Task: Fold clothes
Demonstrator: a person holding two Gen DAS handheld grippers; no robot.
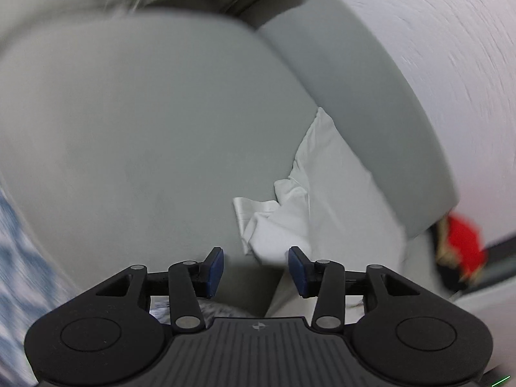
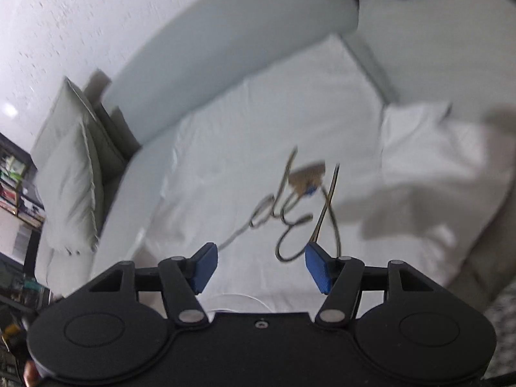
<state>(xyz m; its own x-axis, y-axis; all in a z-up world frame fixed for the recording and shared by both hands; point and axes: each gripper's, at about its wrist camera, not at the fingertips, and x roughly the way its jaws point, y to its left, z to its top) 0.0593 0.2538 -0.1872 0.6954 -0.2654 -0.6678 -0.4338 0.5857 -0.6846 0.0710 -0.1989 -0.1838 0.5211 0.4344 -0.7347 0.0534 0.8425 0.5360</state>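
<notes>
While the white garment (image 2: 258, 148) lies spread flat over the sofa seat (image 2: 148, 158), its printed front faces up: a dark looping script with a small tan and blue motif (image 2: 306, 179) sits near the seat's front edge, and one sleeve (image 2: 416, 138) reaches toward the seat's right end, bunched and blurred. In the left wrist view only a crumpled corner of the same white cloth (image 1: 277, 216) shows, lying on the seat close under the backrest (image 1: 354, 103).

The right tongs (image 2: 260, 266) point steeply down over the printed area, their blue pads standing well apart with nothing clamped between them; the cloth lies below them, untouched. The left tongs (image 1: 255, 269) also tilt downward, over bare grey seat just short of the crumpled corner, their pads parted at a moderate width and holding nothing.

Two pale cushions (image 2: 74, 167) lean at the left end of the sofa against the backrest, with a textured white wall (image 2: 80, 16) behind. A red object (image 1: 464, 242) shows past the sofa's far end, too blurred to identify.
</notes>
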